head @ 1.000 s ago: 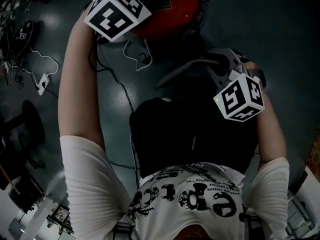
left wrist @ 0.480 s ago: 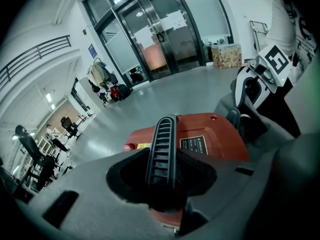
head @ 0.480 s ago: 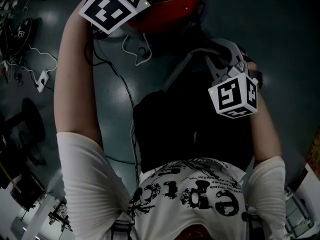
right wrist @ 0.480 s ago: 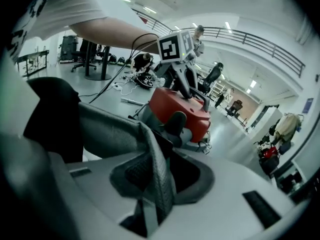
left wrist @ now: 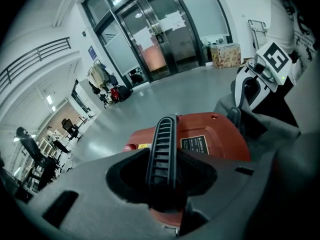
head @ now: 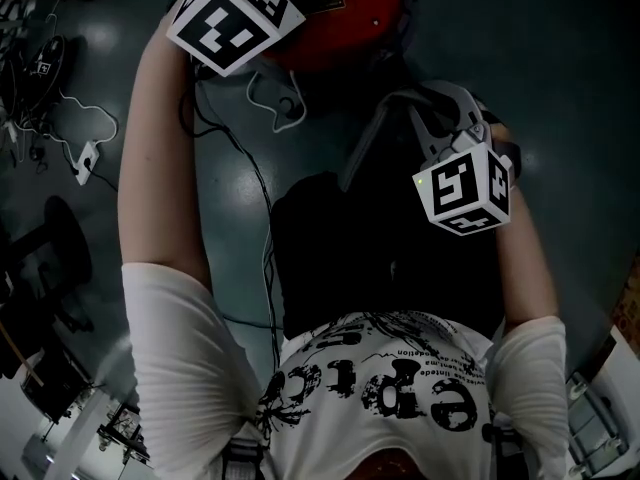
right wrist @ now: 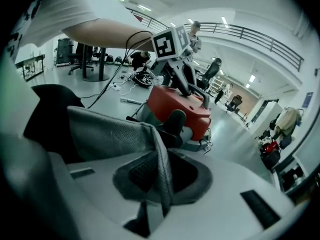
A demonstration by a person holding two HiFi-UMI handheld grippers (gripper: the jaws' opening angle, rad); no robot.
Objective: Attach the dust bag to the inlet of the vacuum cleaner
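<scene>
Big red vacuum cleaner [left wrist: 212, 136] sits on the floor out front, and the left gripper [left wrist: 162, 156] is clamped on its black ribbed handle [left wrist: 165, 126], jaws closed partway around the bar, steadying the machine. Over on the other side, the grey mesh dust bag [right wrist: 110, 134] hangs just short of the red body, and the right gripper [right wrist: 160, 184] has its jaws pinched tight on a fold of that fabric. So the bag is picked up and brought close, the vacuum is braced, but the bag's opening is not on anything yet. That black stub [right wrist: 175, 120] poking up beside the body looks like the inlet, and it sits bare. Left to do, I'd say: line up the bag's mouth and push it on.
</scene>
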